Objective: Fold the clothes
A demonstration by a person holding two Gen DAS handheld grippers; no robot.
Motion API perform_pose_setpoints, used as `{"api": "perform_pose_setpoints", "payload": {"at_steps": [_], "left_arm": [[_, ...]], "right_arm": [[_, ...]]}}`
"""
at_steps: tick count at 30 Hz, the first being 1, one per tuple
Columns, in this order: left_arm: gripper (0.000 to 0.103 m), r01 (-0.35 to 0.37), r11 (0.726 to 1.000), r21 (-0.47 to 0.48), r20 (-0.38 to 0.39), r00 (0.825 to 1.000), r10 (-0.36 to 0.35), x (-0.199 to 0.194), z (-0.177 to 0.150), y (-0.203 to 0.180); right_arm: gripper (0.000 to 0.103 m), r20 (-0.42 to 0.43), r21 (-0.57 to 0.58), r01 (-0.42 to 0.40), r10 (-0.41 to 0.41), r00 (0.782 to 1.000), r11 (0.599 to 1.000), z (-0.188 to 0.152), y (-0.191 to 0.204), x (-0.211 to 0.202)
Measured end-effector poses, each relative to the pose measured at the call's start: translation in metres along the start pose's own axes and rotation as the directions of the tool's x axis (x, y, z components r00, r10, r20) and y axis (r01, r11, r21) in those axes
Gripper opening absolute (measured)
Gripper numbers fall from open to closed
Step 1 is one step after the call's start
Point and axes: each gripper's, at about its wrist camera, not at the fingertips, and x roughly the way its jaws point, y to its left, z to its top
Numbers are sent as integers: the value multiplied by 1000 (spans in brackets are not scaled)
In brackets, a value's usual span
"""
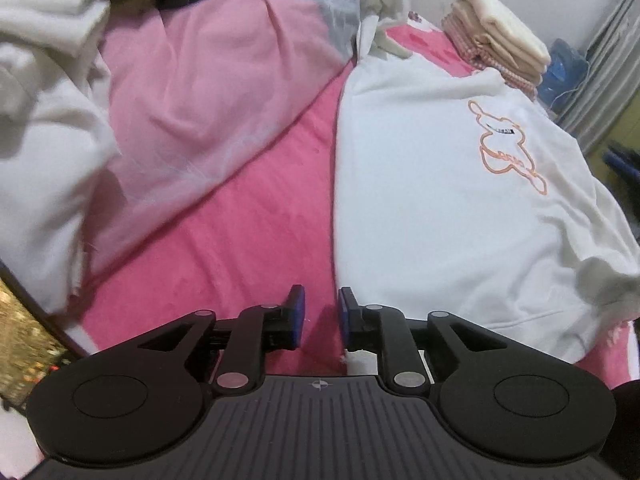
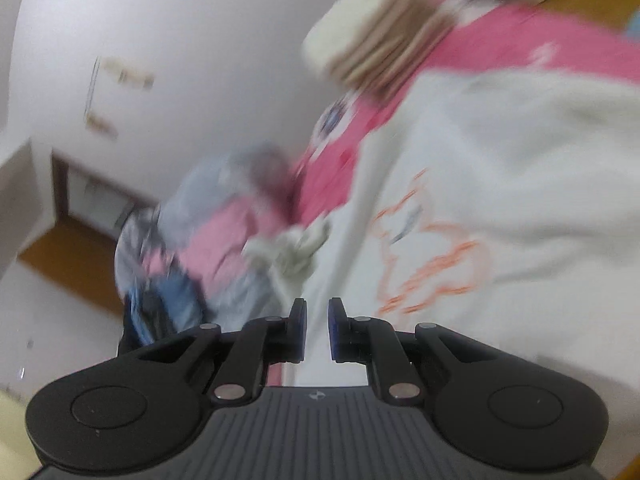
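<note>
Smearing most of the right wrist view, motion blur left the white sweatshirt with an orange outline print [image 2: 460, 216] and the folded beige stack [image 2: 372, 48] only roughly legible, the right tool [image 2: 317, 330] slightly apart with nothing between its pads. The left wrist view showed sharply that sweatshirt [image 1: 432, 200] spread on the pink bed sheet [image 1: 248, 220], its lower right cut off. The left tool [image 1: 322, 318] hung narrowly parted, empty.

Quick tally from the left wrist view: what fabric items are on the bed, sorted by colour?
White: 2, the white sweatshirt with orange print and the crumpled white garment.
Pale pink: 1, the pale pink garment.
Beige: 1, the stack of folded beige cloths.
Total: 4, all lying on the pink bedsheet.
</note>
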Motion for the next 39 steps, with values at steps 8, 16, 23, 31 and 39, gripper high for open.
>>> {"api": "perform_pose_setpoints", "payload": {"at_steps": [8, 16, 23, 31, 39], "left_arm": [[32, 20, 993, 117, 69, 997, -28, -1, 22, -36], [36, 113, 965, 236, 60, 990, -131, 40, 36, -104], [36, 124, 939, 321, 2, 991, -132, 74, 28, -140], [36, 117, 949, 294, -40, 993, -110, 91, 20, -131], [36, 115, 949, 293, -34, 993, -110, 91, 21, -133]], "right_arm": [[45, 206, 86, 167, -181, 962, 982, 11, -51, -119], [55, 201, 209, 270, -312, 928, 940, 15, -95, -141], [70, 231, -28, 513, -494, 838, 858, 35, -85, -126], [8, 54, -300, 423, -428, 902, 855, 18, -58, -71], [8, -163, -694, 137, -340, 926, 707, -50, 29, 28]]}}
